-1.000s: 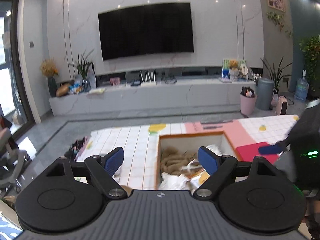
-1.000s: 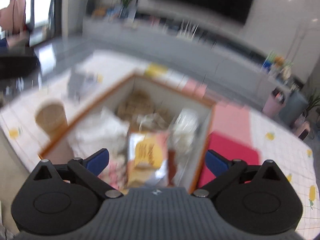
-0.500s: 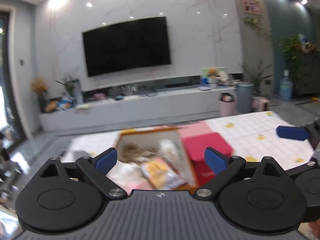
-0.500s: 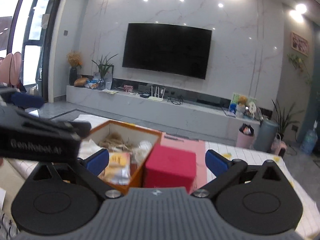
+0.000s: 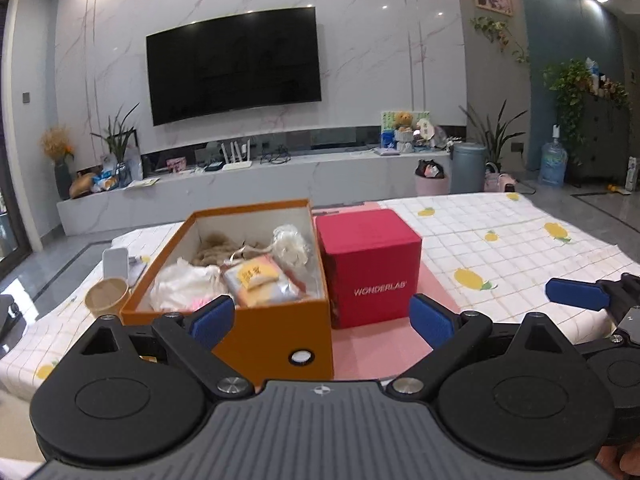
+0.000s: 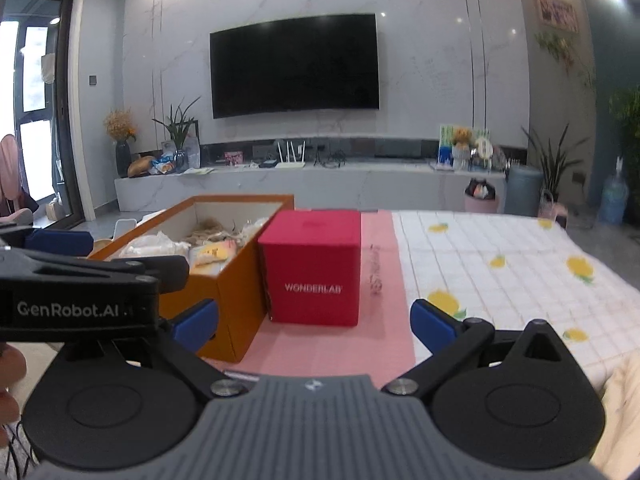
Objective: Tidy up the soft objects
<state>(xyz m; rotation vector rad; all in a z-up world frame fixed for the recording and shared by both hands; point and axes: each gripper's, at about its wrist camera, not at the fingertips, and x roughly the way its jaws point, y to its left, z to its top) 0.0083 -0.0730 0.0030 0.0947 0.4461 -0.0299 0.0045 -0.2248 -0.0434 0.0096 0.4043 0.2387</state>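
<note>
Orange box (image 5: 240,280) ahead of the left hand-held gripper (image 5: 322,318) already holds the soft things (image 5: 256,276) — little seems left; both it and the right hand-held gripper (image 6: 314,322) gape, empty.

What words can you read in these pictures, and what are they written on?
"WONDERLAB": white letters on the front of the red box.
"GenRobot.AI": on the side of the left gripper, seen from the right wrist view.
Print on the yellow packet in the orange box: too small to read.
Writing on the pink mat beside the red box: too blurred to read.
</note>
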